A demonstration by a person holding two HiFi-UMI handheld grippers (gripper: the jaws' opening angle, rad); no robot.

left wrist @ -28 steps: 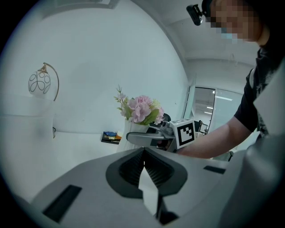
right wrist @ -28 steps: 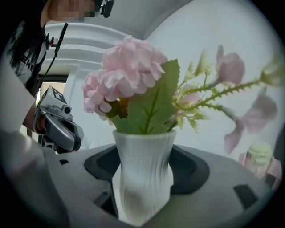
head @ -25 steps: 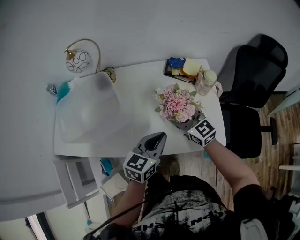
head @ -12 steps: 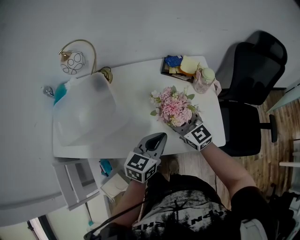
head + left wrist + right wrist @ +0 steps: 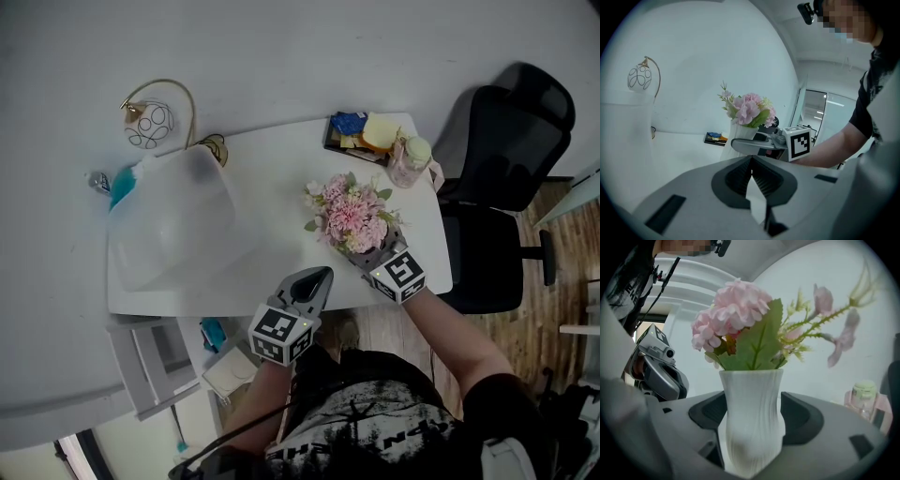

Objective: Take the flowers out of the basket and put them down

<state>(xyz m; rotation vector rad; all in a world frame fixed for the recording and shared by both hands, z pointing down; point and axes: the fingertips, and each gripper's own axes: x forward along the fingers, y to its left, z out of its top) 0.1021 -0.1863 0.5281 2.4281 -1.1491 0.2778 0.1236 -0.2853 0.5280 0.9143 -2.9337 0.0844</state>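
1. White table [image 5: 272, 187] against a pale wall, head view: the flowers [image 5: 349, 211], a pink bunch, stand toward the table's front right corner, well apart from the large pale container [image 5: 169, 225] on the left side, apparently the basket. The right gripper [image 5: 373, 251] reaches in over the front edge to the foot of the bunch. The left gripper [image 5: 319, 277] hovers at the front edge, carrying nothing.

2. Left gripper view: its jaws are pressed together with nothing between them. Ahead, the right gripper crosses the lower part of the white vase [image 5: 740, 132]. The vase's foot is hidden, so whether it rests on the table cannot be told. This gripper is best kept back, out of the path.

3. Right gripper view: the jaws pinch the ribbed vase on both sides at its lower body, and it sits upright. The blooms look top-heavy, so the set-down calls for a straight, level descent. The jaws should part only once the base sits flat, well in from the front edge and clear of the pink bottle [image 5: 865, 399].
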